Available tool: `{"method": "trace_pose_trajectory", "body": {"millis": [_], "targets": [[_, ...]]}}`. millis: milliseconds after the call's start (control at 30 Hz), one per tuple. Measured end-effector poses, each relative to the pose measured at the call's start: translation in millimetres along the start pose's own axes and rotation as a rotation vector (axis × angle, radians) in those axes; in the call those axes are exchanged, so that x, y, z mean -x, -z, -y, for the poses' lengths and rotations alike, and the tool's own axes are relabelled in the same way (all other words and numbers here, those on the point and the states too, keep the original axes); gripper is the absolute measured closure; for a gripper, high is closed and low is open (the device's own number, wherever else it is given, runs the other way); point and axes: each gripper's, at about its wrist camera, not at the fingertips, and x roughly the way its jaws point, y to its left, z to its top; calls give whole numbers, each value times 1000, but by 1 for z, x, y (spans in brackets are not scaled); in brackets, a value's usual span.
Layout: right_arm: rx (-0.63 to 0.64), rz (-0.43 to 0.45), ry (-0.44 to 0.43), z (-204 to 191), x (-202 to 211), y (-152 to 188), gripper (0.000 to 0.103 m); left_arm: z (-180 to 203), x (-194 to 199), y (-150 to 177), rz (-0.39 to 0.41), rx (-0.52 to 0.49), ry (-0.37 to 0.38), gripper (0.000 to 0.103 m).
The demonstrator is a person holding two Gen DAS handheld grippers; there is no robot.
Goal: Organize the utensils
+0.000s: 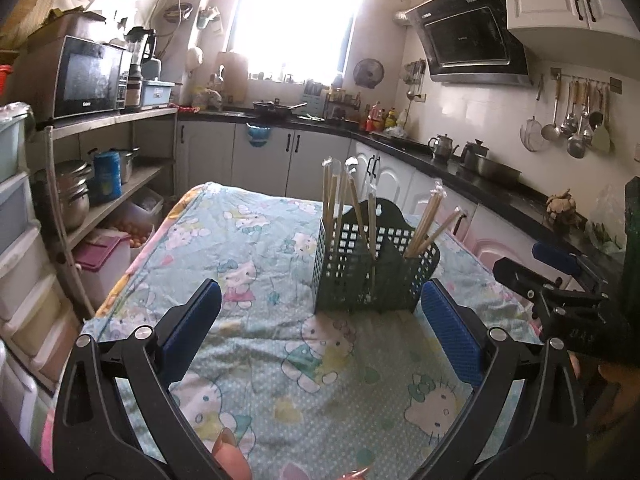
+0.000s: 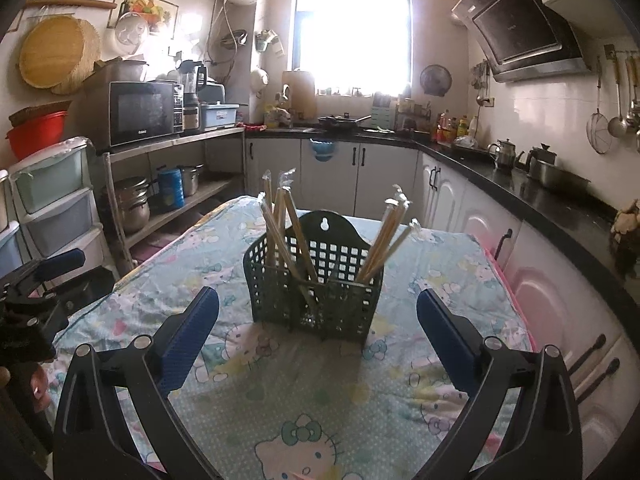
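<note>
The basket's (image 2: 316,296) mesh hides the lower ends of the wrapped chopsticks (image 2: 280,232). The window (image 2: 354,28) is blown out white, nothing readable beyond it. The bottles (image 2: 452,126) on the far counter are too small to tell apart. The hanging ladles (image 2: 624,96) are cut off by the edge.

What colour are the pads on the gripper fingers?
Blue pads, textured, clearest in the right wrist view.
</note>
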Motion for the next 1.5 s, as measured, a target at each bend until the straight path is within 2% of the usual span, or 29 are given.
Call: {"method": "trace_pose_trajectory", "body": {"millis": [500, 900, 1033, 1233, 1500], "targets": [[-23, -41, 20, -10, 0, 43, 6, -6, 1, 35, -36, 7, 2, 11], [-36, -67, 45, -16, -15, 85, 6, -9, -13, 60, -52, 10, -14, 11], [-42, -50, 67, -15, -16, 97, 6, -8, -20, 67, -62, 8, -11, 11], [-31, 30, 116, -11, -9, 108, 6, -2, -23, 72, -29, -5, -19, 11], [-51, 102, 108, -8, 1, 113, 6, 5, -21, 78, 26, -25, -18, 11]]}}
